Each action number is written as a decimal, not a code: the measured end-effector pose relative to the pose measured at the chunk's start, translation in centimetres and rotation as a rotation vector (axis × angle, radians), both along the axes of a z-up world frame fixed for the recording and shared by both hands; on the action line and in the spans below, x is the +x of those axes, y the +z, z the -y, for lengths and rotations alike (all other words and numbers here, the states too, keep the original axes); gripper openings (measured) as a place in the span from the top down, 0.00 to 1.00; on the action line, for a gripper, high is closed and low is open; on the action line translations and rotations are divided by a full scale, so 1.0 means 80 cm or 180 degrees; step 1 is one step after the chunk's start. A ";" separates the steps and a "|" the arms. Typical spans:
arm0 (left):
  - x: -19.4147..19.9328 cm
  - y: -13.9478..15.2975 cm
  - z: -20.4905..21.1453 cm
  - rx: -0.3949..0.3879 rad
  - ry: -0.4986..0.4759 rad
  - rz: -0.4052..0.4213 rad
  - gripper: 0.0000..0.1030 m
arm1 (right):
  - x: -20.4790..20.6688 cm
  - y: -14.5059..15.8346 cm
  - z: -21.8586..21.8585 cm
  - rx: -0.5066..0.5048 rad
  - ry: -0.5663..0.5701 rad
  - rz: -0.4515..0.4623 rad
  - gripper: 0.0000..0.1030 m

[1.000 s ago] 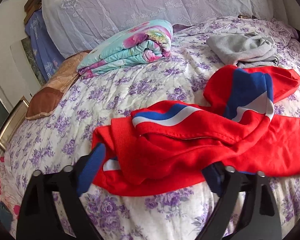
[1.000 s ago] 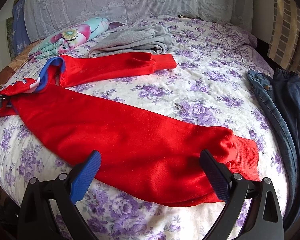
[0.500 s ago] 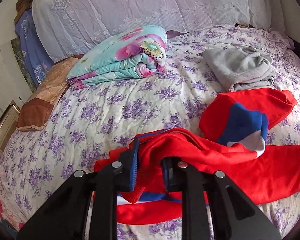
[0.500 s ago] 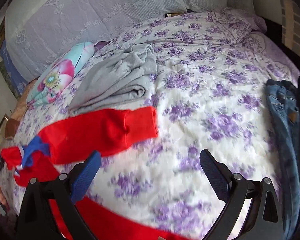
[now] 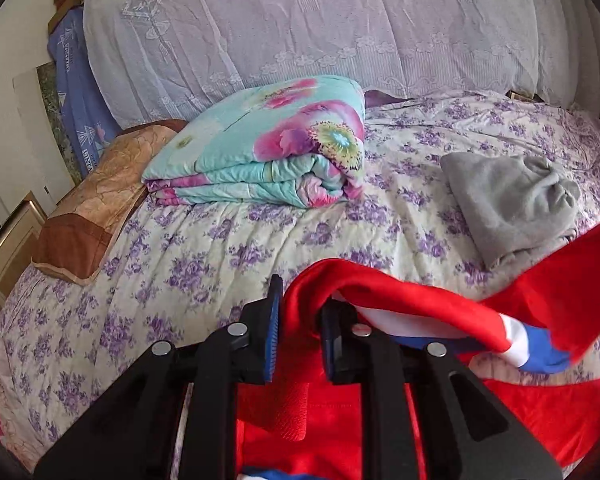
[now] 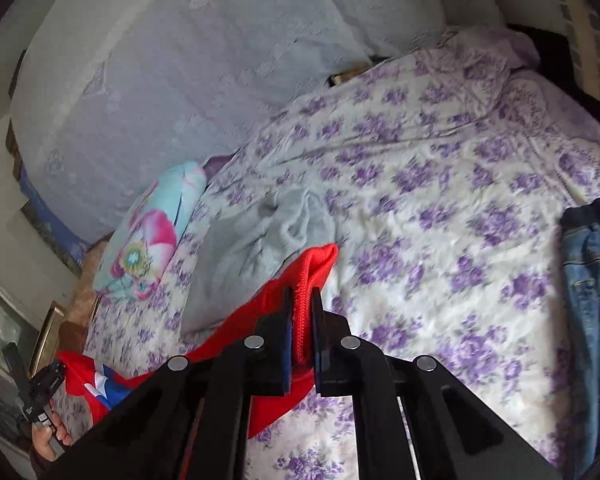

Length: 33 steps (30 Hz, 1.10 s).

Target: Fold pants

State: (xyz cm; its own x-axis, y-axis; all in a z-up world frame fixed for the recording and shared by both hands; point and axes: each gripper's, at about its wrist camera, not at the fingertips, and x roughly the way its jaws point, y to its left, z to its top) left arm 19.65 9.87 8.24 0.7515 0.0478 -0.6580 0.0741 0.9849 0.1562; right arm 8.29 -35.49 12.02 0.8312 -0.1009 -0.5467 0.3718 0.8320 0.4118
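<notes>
The red pants point(image 5: 404, 304) with a blue and white side stripe lie on the floral bedspread point(image 5: 204, 264). My left gripper point(image 5: 298, 312) is shut on their waist end and holds it lifted off the bed. My right gripper point(image 6: 300, 312) is shut on the ribbed red cuff point(image 6: 318, 264) of one leg, raised above the bed. In the right wrist view the red pants point(image 6: 236, 332) stretch down left to the left gripper point(image 6: 40, 388), small at the far left edge.
A folded turquoise floral quilt point(image 5: 268, 148) lies at the back left, also in the right wrist view point(image 6: 152, 240). A grey garment point(image 5: 508, 200) lies behind the pants. Blue jeans point(image 6: 592, 288) lie at the bed's right edge. Large pillows point(image 5: 300, 24) line the headboard.
Both grippers went from open to shut. The left closed on the waist end and lifted it; the right moved over to the leg cuff, closed on it and raised it.
</notes>
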 end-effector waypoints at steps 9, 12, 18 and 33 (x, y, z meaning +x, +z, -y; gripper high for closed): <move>0.192 -0.128 -0.005 0.0103 0.0540 -0.1066 0.47 | 0.008 -0.037 0.089 -0.0255 -0.0916 -0.0592 0.30; 0.196 -0.139 -0.030 -0.0321 0.0659 -0.1236 0.40 | -0.001 -0.071 0.100 -0.0181 -0.0873 -0.0710 0.30; 0.100 -0.058 -0.064 -0.0417 0.0396 -0.0856 0.19 | -0.078 -0.095 0.031 -0.0574 -0.0307 -0.0713 0.29; -0.064 -0.176 -0.098 -0.1264 0.0351 -0.1264 0.14 | -0.264 -0.192 -0.073 0.0015 0.0475 -0.0659 0.13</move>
